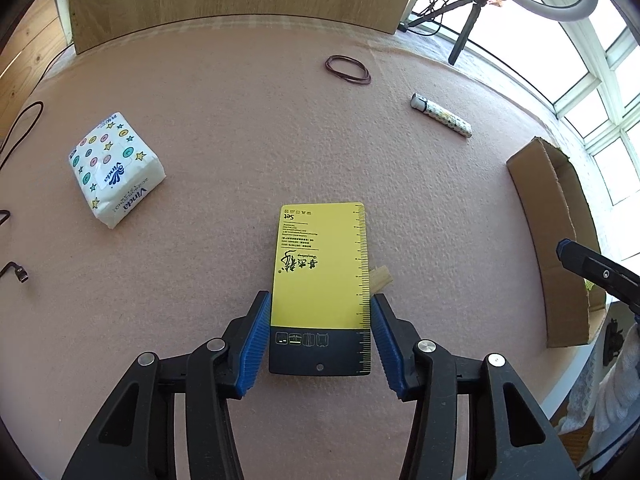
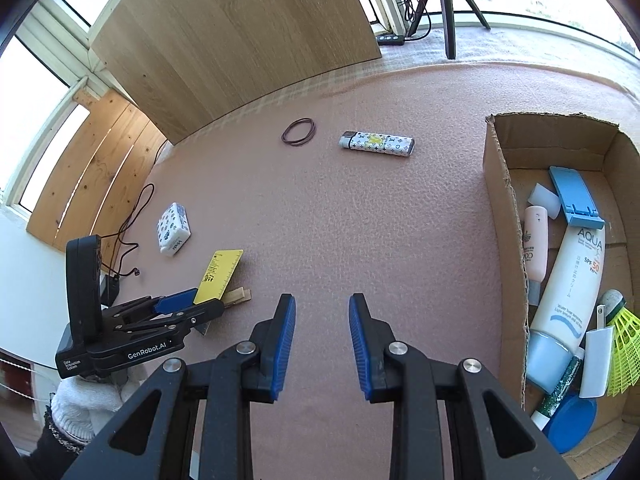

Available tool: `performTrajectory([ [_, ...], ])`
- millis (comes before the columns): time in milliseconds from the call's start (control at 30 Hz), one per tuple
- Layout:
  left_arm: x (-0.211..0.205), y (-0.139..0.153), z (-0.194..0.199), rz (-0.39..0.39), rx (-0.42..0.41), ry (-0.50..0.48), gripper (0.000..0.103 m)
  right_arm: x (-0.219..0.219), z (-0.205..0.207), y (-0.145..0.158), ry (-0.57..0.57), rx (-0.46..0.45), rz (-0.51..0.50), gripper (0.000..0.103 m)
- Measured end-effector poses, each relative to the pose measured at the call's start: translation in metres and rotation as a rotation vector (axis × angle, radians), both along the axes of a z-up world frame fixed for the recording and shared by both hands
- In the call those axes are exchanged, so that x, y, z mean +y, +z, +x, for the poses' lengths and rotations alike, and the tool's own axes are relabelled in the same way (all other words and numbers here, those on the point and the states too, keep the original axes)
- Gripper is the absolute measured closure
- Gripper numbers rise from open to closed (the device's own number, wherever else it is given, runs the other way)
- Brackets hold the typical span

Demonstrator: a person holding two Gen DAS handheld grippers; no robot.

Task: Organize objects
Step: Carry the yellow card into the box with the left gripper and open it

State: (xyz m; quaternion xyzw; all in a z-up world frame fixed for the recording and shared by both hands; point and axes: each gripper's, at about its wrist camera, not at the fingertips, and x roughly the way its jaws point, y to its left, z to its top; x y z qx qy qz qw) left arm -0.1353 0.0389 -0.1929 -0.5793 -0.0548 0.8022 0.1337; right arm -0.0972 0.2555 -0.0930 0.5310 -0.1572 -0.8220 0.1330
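The step in hand looks like collecting the yellow card (image 1: pixel 322 276), which lies flat near the table's (image 1: pixel 224 128) front edge, partly over a wooden clothespin (image 1: pixel 382 278). The left gripper (image 1: pixel 320 340) straddles it, blue ribbed pads beside both long edges, grip uncertain. Next comes a firm pinch, then carrying it to the cardboard box (image 2: pixel 502 216) at the right edge. The right gripper (image 2: pixel 322 344) hangs half open, empty

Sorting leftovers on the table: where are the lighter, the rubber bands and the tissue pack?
lighter (image 2: pixel 377 144): right wrist view, middle of its patterned body.
rubber bands (image 1: pixel 347 69): left wrist view, on the loops' near strand.
tissue pack (image 1: pixel 115 168): left wrist view, centre of its printed top face.
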Motion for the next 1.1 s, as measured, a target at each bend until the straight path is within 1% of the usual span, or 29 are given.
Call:
performTrajectory([
  [133,0.000,0.016,0.004,0.006,0.035,0.006,0.050,0.004,0.009,0.010,-0.007,0.026,0.006,0.078],
  [267,0.008,0.035,0.004,0.010,0.077,-0.006,0.050,0.008,0.020,0.022,-0.015,0.058,0.038,0.078],
  [467,0.035,0.064,0.006,0.029,0.141,-0.058,0.050,0.027,0.039,0.035,-0.052,0.079,0.033,0.078],
  [733,0.114,0.086,0.000,0.062,0.190,-0.182,0.050,0.060,0.072,0.046,-0.124,0.104,0.094,0.078],
  [1100,0.238,0.097,-0.005,0.092,0.213,-0.364,0.050,0.120,0.108,0.042,-0.254,0.080,0.103,0.078],
])
